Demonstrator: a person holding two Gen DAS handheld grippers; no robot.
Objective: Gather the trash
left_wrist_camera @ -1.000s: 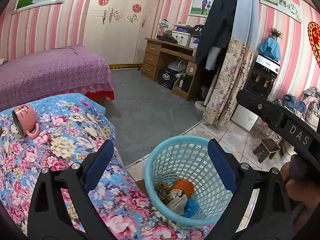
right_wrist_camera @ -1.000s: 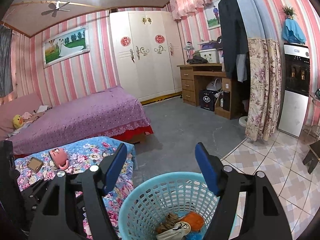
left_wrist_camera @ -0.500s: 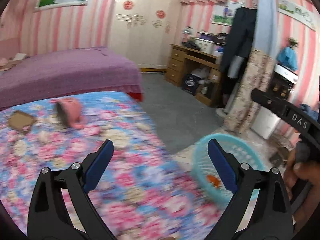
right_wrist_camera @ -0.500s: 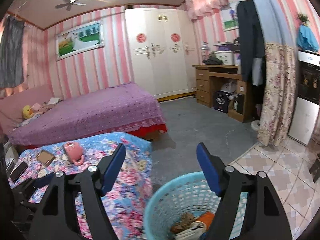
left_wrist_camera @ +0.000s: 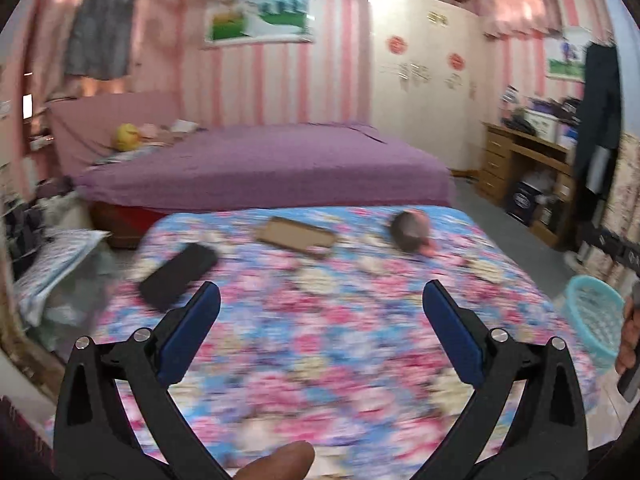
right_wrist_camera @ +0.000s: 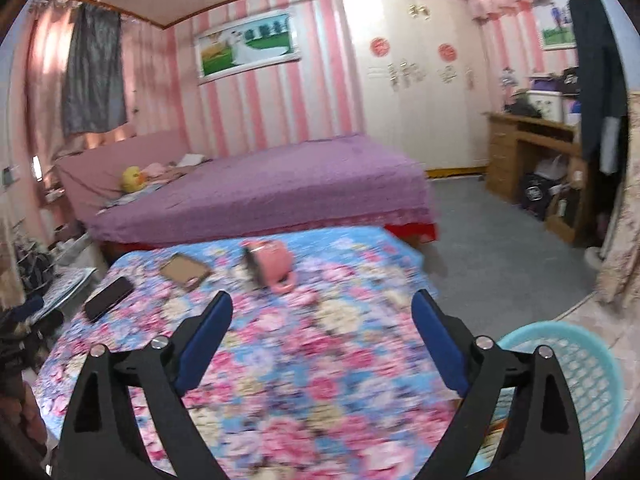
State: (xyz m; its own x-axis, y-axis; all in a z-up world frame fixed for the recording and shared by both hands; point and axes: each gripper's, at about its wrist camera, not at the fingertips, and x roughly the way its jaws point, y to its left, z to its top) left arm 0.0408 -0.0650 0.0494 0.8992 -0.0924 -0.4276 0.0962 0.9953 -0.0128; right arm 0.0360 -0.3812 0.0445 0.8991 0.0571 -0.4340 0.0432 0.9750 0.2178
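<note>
Basket [right_wrist_camera: 592, 380] right of table [right_wrist_camera: 320, 360]; bed [right_wrist_camera: 280, 184] behind.

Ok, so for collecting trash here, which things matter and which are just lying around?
Belongs to the job:
- light blue plastic mesh basket, beside the table
- flat brown cardboard piece, possibly trash

Just lying about:
- pink ceramic mug, on its side
- black phone
- floral tablecloth
- purple bed

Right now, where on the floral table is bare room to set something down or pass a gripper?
Free: the whole near half of the floral cloth, under both open grippers, across to the edge by the blue basket. Crowded: the far strip, where the black phone, brown card and tipped pink mug lie in a row, with narrow gaps between.
</note>
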